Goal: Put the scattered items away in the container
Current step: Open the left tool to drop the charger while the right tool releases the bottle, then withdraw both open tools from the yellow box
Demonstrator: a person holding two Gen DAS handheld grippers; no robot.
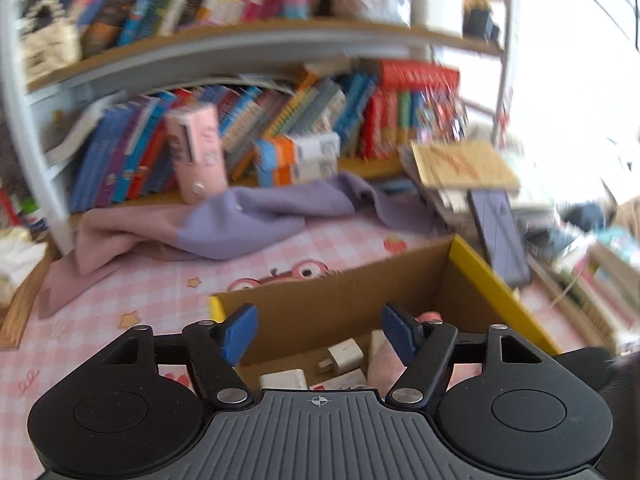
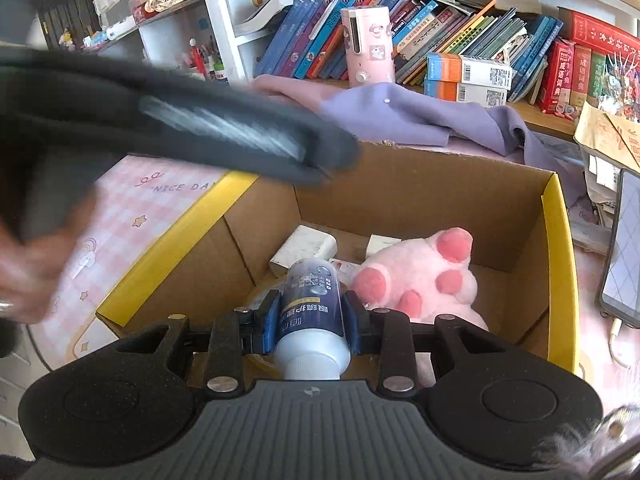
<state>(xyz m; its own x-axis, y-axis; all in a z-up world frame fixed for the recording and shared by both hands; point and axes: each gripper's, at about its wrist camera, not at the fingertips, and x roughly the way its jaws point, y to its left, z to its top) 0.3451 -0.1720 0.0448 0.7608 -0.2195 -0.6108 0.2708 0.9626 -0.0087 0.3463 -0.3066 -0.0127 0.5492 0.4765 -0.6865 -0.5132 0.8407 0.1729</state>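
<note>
Right gripper (image 2: 311,320): closed on a white bottle (image 2: 312,312) with a blue label, held lengthwise between the blue pads (image 2: 270,326), cap end toward the camera. The bottle hangs over the near left part of the cardboard box (image 2: 420,196), inside its walls.

Cardboard box: open top, yellow-edged flaps on the left (image 2: 180,236) and right sides; the far wall's top edge is ragged. It stands on the desk (image 2: 132,216), which carries a pink checked mat. Inside: a pink plush paw (image 2: 420,276) lying against the right half of the floor, white adapter blocks (image 2: 306,246) toward the far wall. Open floor remains along the left wall and the far right corner.

Left gripper (image 1: 318,336): open, blue pads (image 1: 239,334) well apart, nothing between them, above the box's near-left region. The view is motion-blurred.

Surroundings: a purple and pink cloth (image 2: 404,116) lies just beyond the box's far wall. A phone (image 2: 624,248) lies beside the box's right wall. A bookshelf (image 2: 460,40) closes off the desk's far edge. A blurred dark shape (image 2: 180,120) crosses above the box's left flap in the right wrist view; I cannot tell what it is.
</note>
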